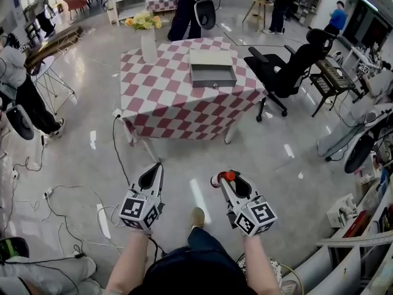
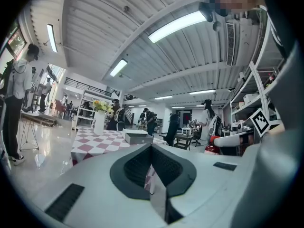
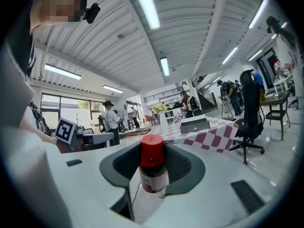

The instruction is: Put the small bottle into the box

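The right gripper (image 1: 224,178) is clenched on the small bottle (image 3: 153,169). The bottle stands straight up between the two jaws. It has a round red cap, a see-through body with dark red stuff inside, and a white label. The dark pads (image 3: 185,167) that squeeze it look rough, with lots of tiny ridges. The rest of the claw is smooth, white and curved.

The left gripper (image 2: 151,151) is closed and holds nothing. Its two dark pads meet in a pointy V shape. Each gripper has a cube with black and white squares on it.

The bottle is up in the air over the floor (image 1: 288,158), well away from the box (image 1: 213,82). The floor is grey and shiny, and thin wires (image 1: 55,201) curl across it.

The box is grey with straight sides and sharp corners, and it is open on top. It sits on the table (image 1: 166,106), which is covered by a soft cloth with red and white squares that hangs over the edges. A tall white vase (image 1: 149,47) with yellow flowers (image 1: 143,21) stands near the far corner of the table. A black chair (image 1: 285,66) on wheels is just beside the table.
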